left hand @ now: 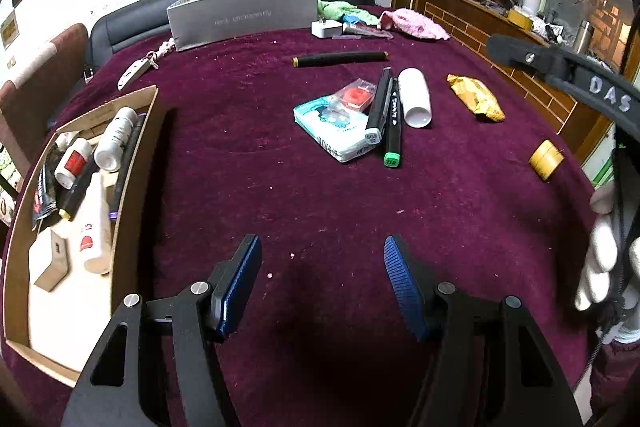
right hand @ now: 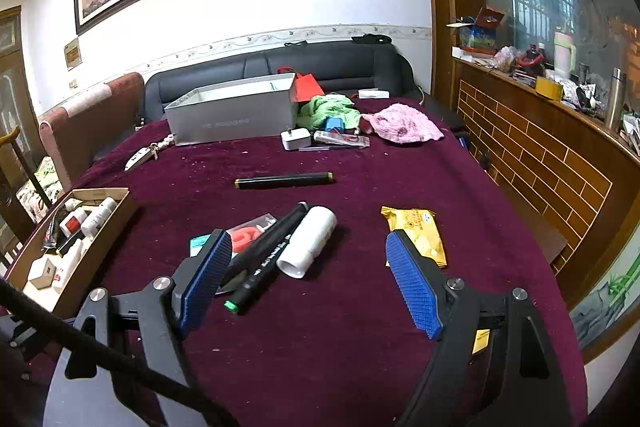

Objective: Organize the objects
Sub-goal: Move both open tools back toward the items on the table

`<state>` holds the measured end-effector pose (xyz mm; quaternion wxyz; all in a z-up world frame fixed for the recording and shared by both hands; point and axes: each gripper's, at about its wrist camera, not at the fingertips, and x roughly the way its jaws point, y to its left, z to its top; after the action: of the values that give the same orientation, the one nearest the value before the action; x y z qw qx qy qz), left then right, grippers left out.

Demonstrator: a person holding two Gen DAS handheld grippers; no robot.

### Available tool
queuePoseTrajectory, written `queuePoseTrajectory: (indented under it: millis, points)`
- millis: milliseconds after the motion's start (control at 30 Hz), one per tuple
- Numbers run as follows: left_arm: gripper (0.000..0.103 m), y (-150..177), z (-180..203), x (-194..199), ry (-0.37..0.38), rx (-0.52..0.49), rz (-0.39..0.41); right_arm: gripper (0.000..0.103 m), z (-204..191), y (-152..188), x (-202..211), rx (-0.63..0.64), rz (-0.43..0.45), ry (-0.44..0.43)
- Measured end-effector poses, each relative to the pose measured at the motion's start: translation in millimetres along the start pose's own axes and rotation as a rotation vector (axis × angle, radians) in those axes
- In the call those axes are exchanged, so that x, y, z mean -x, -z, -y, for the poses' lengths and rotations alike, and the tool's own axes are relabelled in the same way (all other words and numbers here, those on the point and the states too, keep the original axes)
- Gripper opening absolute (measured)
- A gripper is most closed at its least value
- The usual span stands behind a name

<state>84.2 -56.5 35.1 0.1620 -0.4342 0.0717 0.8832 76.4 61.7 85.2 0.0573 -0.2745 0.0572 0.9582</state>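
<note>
Over the maroon surface (left hand: 280, 187), both hand-held grippers are hovering with nothing between their pads.

Left hand-held gripper (left hand: 322, 281) is standing apart beside the cardboard box (left hand: 136, 163) of bottles; right hand-held gripper (right hand: 308, 281) is gaping wider above the markers (right hand: 264, 259), white cylinder (right hand: 308, 241) and yellow packet (right hand: 416, 227).

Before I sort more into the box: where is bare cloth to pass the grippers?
Bare cloth runs between the cardboard box and the marker pile, and past the lone black marker toward the grey box. Crowded: the pile and the far edge by the pink cloth.
</note>
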Motion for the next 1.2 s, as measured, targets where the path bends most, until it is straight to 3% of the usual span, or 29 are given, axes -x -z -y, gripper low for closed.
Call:
queuePoseTrajectory:
  millis: [300,433,567,767,967,1200]
  points:
    - [0.057,7,1,-31,0.001,0.014,-0.066,0.080,6,2,-11,-0.002,-0.023,-0.004]
    - [0.059,7,3,-33,-0.007,0.007,-0.055,0.080,8,-2,-10,-0.001,-0.018,-0.013]
    - [0.080,8,12,-36,-0.006,-0.040,-0.073,0.080,9,-16,3,-0.009,0.051,-0.024]
    - [0.100,7,19,-42,0.019,-0.074,-0.099,0.083,-1,-41,12,0.004,0.144,-0.023]
    - [0.101,6,19,-43,0.020,-0.073,-0.102,0.083,-11,-64,0,-0.015,0.185,-0.048]
    - [0.101,6,19,-43,0.023,-0.072,-0.103,0.083,-13,-53,-25,-0.009,0.186,-0.016]
